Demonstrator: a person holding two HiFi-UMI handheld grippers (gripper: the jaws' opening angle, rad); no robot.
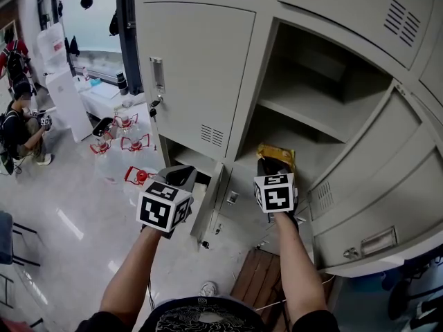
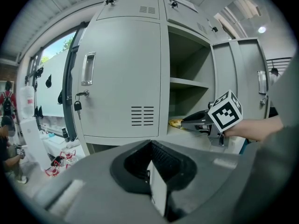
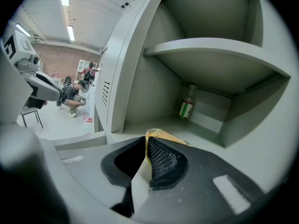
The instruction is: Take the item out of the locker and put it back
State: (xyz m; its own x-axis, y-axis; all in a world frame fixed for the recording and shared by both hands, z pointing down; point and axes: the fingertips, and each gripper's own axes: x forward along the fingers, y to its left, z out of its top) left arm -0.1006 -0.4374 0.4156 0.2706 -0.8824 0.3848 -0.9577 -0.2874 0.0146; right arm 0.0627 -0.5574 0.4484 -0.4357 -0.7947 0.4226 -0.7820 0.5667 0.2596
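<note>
Inside the locker (image 1: 304,68): I see the yellow packet (image 1: 277,155) lying on the floor of the lower compartment, close to its front edge and under the shelf (image 1: 308,113).
Right gripper (image 1: 272,166): I have it reaching into that lower compartment, tilted a little downward, with its tips at the packet's near end.
Right fingers (image 3: 163,157): closed together, with the packet's near edge pinched in the seam between them. The rest of the packet lies ahead of them on the locker floor.
Left gripper (image 1: 178,177): I hold it outside the locker, in front of the closed door (image 1: 194,75) to the left of the opening.
Left fingers (image 2: 163,160): pressed together, and I see nothing between them.
Back corner: a small bottle (image 3: 186,105) with a green and red label stands upright against the rear wall, well apart from the packet.
Open door (image 1: 374,185): swung out to the right of the opening.
Closed door: a small padlock (image 2: 77,105) hangs below its handle.
</note>
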